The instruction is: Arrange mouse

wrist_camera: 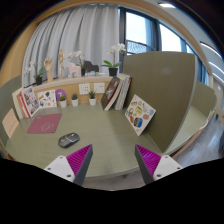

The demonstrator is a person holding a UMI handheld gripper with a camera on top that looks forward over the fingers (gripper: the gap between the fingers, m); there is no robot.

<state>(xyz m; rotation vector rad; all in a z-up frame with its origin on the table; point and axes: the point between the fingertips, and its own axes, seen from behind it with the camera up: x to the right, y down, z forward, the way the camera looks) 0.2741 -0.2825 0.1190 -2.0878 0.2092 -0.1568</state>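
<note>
Hovering above the bench [100,135], the claw [112,162] is spread wide and holds nothing; its two pads stand well apart with bare bench between them.

Mouse [68,140]: dark, lying on the bench just ahead of the left finger [72,163], a little to its outer side, not between the fingers. Untouched. A pink mat [45,124] lies just beyond it, near but apart; the mouse is off the mat.

Progress, as a judgement: early. No grasp made, mouse not lifted. Left to do: line the claw up on the mouse, close, carry, set down. The mat looks the likely target, but the task does not say so.

Around: picture cards [139,113] propped ahead of the right finger; more cards, books and small potted plants [74,98] along the back of the bench; a tall green panel [160,85] behind; curtained window beyond.

Hard to make out: which way the mouse faces, any cable, what the cards show. Finger bases are cut off below; the bench's near edge is hidden.
</note>
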